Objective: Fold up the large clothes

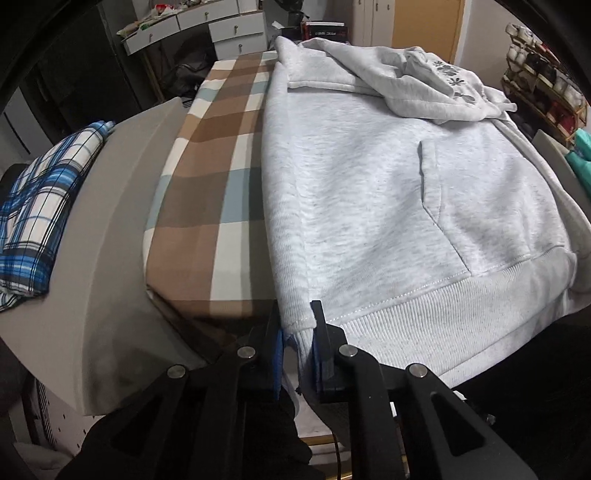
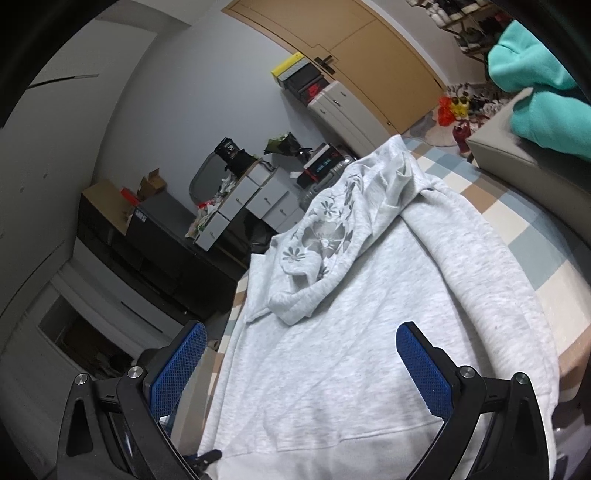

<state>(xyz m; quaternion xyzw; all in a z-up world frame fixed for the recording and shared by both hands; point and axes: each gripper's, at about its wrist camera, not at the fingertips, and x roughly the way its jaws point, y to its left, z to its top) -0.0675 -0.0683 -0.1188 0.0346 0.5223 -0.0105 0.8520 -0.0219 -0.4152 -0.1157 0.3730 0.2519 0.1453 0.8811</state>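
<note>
While the grey hoodie (image 1: 388, 206) lies flat on the checked cushion (image 1: 218, 192), I have my left gripper (image 1: 297, 332) pinching a ribbed cuff (image 1: 295, 314) at the hoodie's near hem corner. Over the hoodie's front my right gripper (image 2: 301, 354) hovers with jaws spread wide, holding nothing. Beyond the hoodie's far end stand white drawers (image 1: 236, 33); a blue plaid cloth (image 1: 40, 206) lies left of it.
</note>
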